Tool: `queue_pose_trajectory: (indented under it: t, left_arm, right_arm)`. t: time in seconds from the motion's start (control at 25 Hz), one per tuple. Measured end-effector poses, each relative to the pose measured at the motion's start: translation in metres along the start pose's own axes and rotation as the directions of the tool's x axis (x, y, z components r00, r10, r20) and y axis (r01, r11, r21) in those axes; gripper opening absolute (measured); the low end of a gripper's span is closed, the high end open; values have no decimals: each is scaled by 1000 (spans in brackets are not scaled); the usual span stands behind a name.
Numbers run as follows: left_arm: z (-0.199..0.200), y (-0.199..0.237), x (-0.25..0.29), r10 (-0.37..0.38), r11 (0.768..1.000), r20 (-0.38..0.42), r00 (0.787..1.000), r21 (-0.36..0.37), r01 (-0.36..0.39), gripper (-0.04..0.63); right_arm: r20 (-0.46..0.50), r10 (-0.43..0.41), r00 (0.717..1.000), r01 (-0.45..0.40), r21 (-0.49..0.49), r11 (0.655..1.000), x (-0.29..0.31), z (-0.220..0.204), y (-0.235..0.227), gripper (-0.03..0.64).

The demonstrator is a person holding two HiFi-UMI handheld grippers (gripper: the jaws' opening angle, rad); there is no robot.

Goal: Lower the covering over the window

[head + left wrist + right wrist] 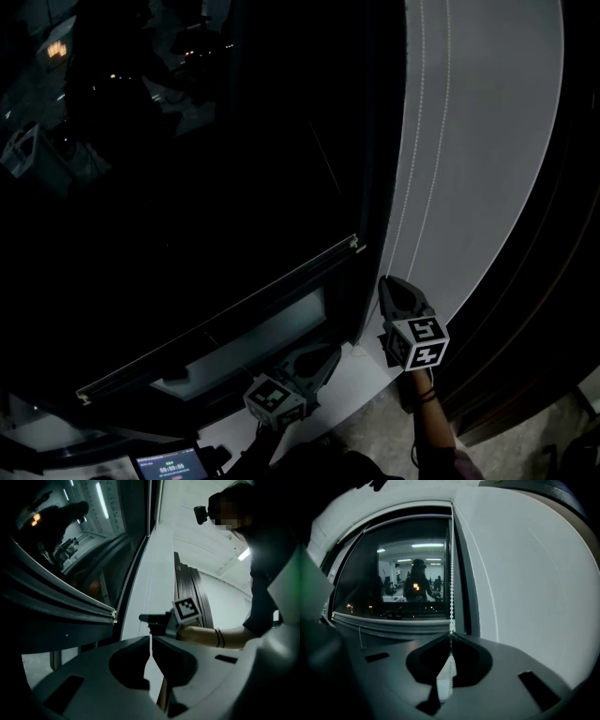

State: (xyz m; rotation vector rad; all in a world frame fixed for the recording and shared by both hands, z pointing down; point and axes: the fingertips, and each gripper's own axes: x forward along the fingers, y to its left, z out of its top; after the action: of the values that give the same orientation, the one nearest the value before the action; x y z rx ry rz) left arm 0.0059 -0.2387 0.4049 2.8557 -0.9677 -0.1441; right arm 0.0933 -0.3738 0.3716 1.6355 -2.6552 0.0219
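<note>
A white bead chain (451,573) hangs along the window frame's right edge, and its two strands show against the white wall (419,141). My right gripper (451,634) is shut on the chain, which runs between the jaws and out below them. It shows beside the frame (384,284) and from the side (142,618). A slim rail with end caps (225,314) crosses the low part of the dark window (187,169). I cannot tell if fabric hangs above the rail. My left gripper (151,639) is shut with nothing visible in it, low and left of the right one (330,352).
The white wall (487,141) flanks the window on the right, with dark trim (553,281) beyond it. A lit screen (169,464) sits at the bottom left. The glass reflects a lit room and a person (417,585).
</note>
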Motion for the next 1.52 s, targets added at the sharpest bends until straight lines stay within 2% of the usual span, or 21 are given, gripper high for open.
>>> queue_pose_trajectory:
  t: [0.16, 0.28, 0.36, 0.44, 0.52, 0.6, 0.68, 0.8, 0.88, 0.92, 1.04, 1.16, 1.24, 1.32, 1.4, 1.52]
  left_arm:
    - [10, -5, 15, -35, 999, 17, 999, 16, 34, 3]
    - [18, -14, 27, -65, 997, 13, 998, 40, 64, 23]
    - [24, -19, 40, -95, 994, 9, 995, 48, 95, 67]
    - [29, -24, 53, -129, 990, 2, 992, 53, 128, 90]
    - [36, -35, 63, -176, 982, 0, 984, 68, 175, 96]
    - [41, -53, 68, -237, 967, -3, 971, 91, 237, 98]
    - [47, -70, 69, -291, 950, 1, 957, 116, 289, 98]
    - [54, -80, 69, -317, 939, 20, 948, 144, 311, 91]
    - [53, -82, 67, -318, 937, 23, 948, 159, 311, 35]
    - [53, -82, 66, -318, 936, 23, 948, 165, 310, 31]
    - [53, -82, 65, -315, 939, 24, 949, 153, 308, 31]
    - [53, -82, 64, -309, 947, 40, 950, 102, 304, 12]
    - [53, -77, 59, -282, 957, 69, 957, 85, 276, 5]
    - [53, -67, 54, -236, 969, 98, 967, 103, 226, 3]
    - [43, -52, 53, -184, 977, 61, 981, 120, 176, 3]
    - [-11, -28, 53, -124, 984, -95, 988, 119, 135, 3]
  right_arm:
    - [-163, 14, 987, -5, 54, 999, -23, -90, 26, 12]
    - [-291, 45, 956, -8, 128, 992, -49, -157, 53, 12]
    - [-411, 69, 909, -4, 156, 988, -70, -211, 70, 12]
    - [-525, 104, 845, -6, 186, 983, -92, -261, 89, 12]
    - [-590, 151, 793, -21, 222, 975, -115, -298, 109, 12]
    - [-606, 173, 776, -20, 251, 968, -133, -316, 118, 12]
    - [-601, 183, 778, -14, 274, 962, -140, -317, 119, 12]
    - [-600, 171, 782, -3, 270, 963, -140, -313, 114, 12]
    - [-593, 170, 787, 13, 292, 956, -143, -312, 111, 12]
    - [-587, 173, 791, 17, 303, 953, -145, -312, 111, 12]
    - [-577, 177, 798, 17, 314, 949, -149, -310, 112, 12]
    - [-571, 180, 801, 21, 327, 945, -151, -310, 114, 12]
    - [-563, 184, 806, 22, 339, 941, -153, -307, 116, 12]
    - [-563, 192, 804, 8, 334, 943, -158, -306, 120, 12]
    - [-564, 190, 804, 2, 322, 947, -164, -303, 120, 14]
    - [-502, 152, 852, 19, 319, 948, -165, -275, 108, 14]
